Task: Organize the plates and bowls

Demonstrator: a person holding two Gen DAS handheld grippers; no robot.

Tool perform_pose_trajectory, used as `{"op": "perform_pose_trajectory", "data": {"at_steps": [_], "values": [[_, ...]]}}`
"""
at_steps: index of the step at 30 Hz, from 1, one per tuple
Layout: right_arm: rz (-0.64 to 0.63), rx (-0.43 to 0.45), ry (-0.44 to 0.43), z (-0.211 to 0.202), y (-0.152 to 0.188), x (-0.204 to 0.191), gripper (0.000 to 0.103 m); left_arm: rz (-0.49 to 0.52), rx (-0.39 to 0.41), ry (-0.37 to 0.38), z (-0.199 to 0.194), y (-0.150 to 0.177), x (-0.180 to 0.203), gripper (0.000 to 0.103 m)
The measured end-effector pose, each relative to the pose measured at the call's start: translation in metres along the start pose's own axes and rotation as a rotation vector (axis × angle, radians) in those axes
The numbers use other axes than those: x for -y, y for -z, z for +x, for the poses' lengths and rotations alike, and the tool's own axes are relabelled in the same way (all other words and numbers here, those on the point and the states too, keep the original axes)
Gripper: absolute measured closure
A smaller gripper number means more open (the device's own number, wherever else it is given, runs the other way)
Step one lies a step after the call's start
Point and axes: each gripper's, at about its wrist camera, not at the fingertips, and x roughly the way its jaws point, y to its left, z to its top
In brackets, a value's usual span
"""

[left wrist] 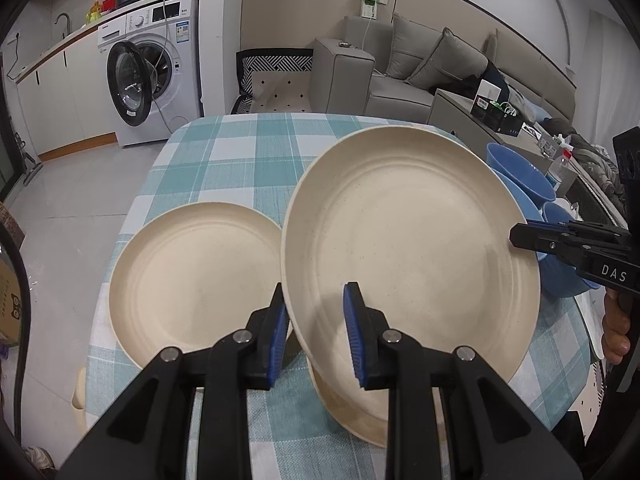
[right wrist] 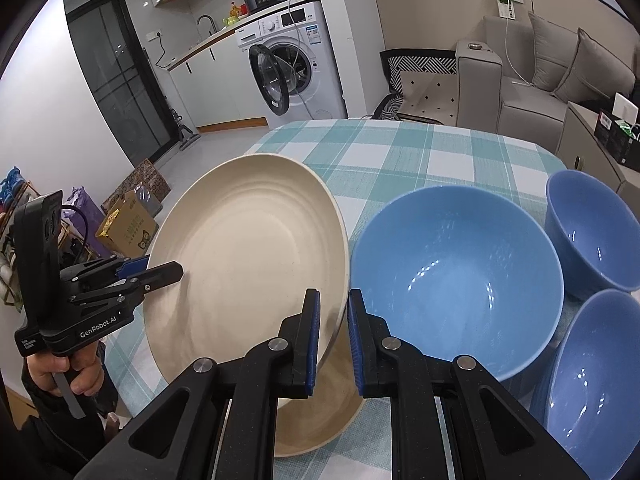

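A cream plate (left wrist: 412,248) is lifted and tilted above another cream plate (left wrist: 352,412) on the checked tablecloth. My left gripper (left wrist: 316,332) is shut on its near-left rim. My right gripper (right wrist: 334,340) is shut on its opposite rim; that plate also shows in the right wrist view (right wrist: 248,264). The right gripper appears at the right of the left wrist view (left wrist: 524,234), the left gripper at the left of the right wrist view (right wrist: 160,272). A third cream plate (left wrist: 196,284) lies flat to the left. Three blue bowls (right wrist: 456,280) (right wrist: 592,228) (right wrist: 596,376) stand at the right.
The table (left wrist: 240,152) has a teal and white checked cloth. Beyond it are a washing machine (left wrist: 156,68) with its door open, a grey sofa (left wrist: 420,68) and a low cabinet with clutter (left wrist: 496,116). Boxes and bags (right wrist: 128,224) sit on the floor at left.
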Motion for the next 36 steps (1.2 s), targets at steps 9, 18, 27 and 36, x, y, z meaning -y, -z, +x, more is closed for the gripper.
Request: {"op": "perform_pose_trajectory", "data": {"at_steps": [9,18,27,36], "values": [[0.018,-0.007,-0.011,0.004,0.018,0.001,0.089,-0.001,-0.016,0.004,0.001,0.012,-0.001,0.078],[0.039,-0.015,-0.009,0.012,0.031,0.001,0.089,-0.003,-0.042,0.008,0.006,0.021,-0.001,0.078],[0.053,-0.009,0.012,0.014,0.048,0.002,0.089,0.015,-0.058,0.001,0.011,0.025,0.004,0.078],[0.061,-0.031,0.033,0.024,0.057,0.005,0.089,0.041,-0.088,-0.017,0.022,0.031,0.011,0.078]]}}
